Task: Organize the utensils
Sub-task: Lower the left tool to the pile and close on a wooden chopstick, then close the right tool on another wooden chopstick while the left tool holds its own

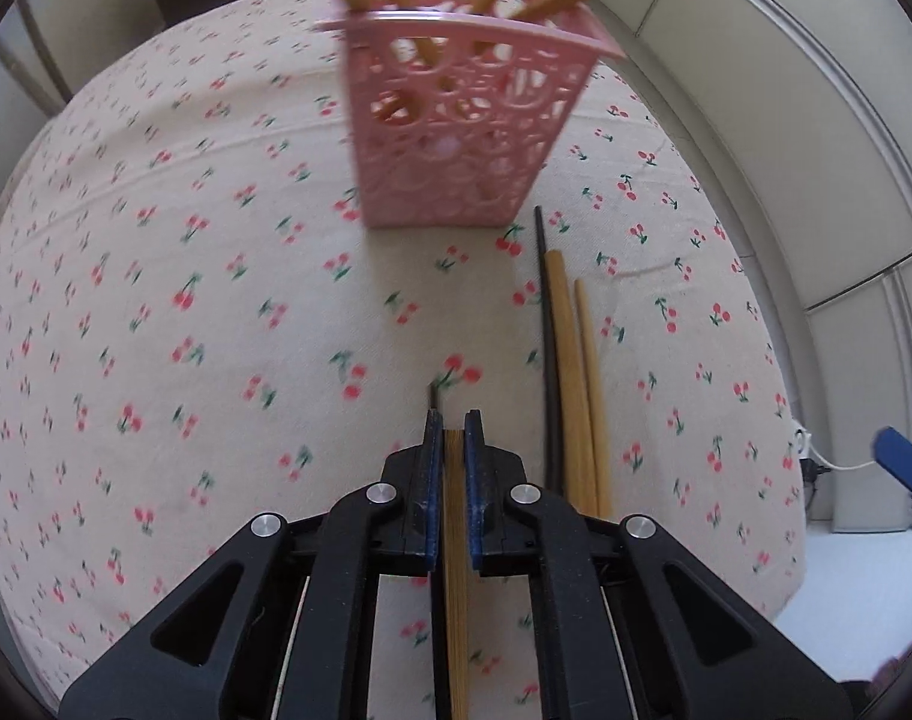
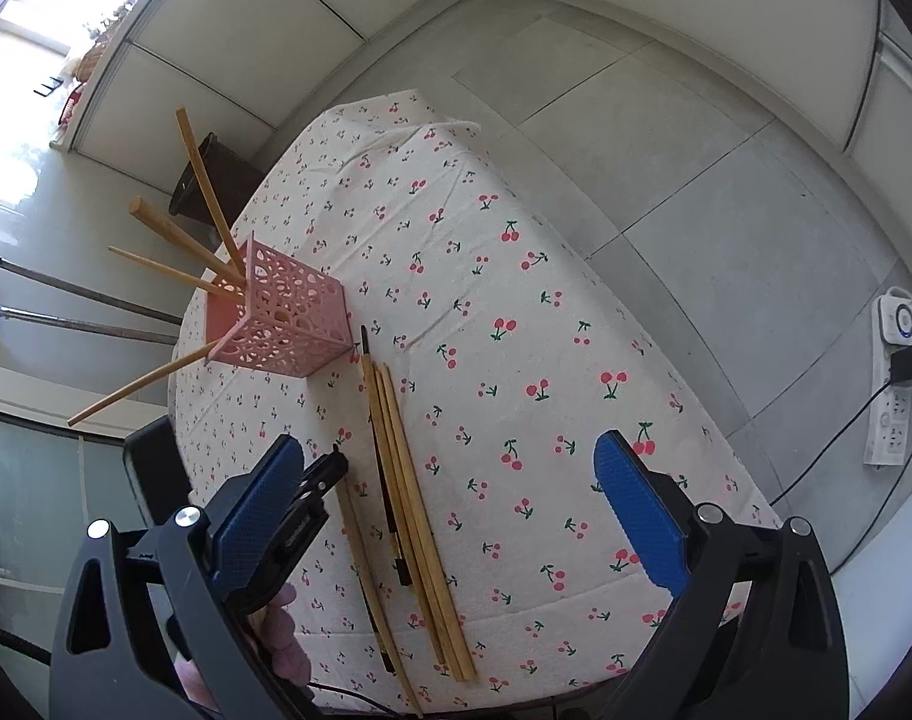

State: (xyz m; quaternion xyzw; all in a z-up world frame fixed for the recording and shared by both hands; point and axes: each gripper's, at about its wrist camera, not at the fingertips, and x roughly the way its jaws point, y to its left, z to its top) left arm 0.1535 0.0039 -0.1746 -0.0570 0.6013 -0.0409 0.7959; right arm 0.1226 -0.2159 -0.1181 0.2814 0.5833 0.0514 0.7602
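One wooden chopstick (image 1: pixel 454 540) is pinched between the nearly closed pads of your left hand-held gripper (image 1: pixel 454 429), low over the tabletop (image 1: pixel 216 360). Just right of it lie more chopsticks (image 1: pixel 567 372), side by side. Your right hand-held gripper (image 2: pixel 450 498) hovers wide apart, holding nothing. Ahead stands the pink basket (image 1: pixel 456 132), four sticks (image 2: pixel 201 192) leaning out.

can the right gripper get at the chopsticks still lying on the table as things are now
Probably yes. The right gripper is open and hovers over the loose chopsticks, which lie bare on the tablecloth with nothing on top. The left gripper, shut on one chopstick, crowds their left side.
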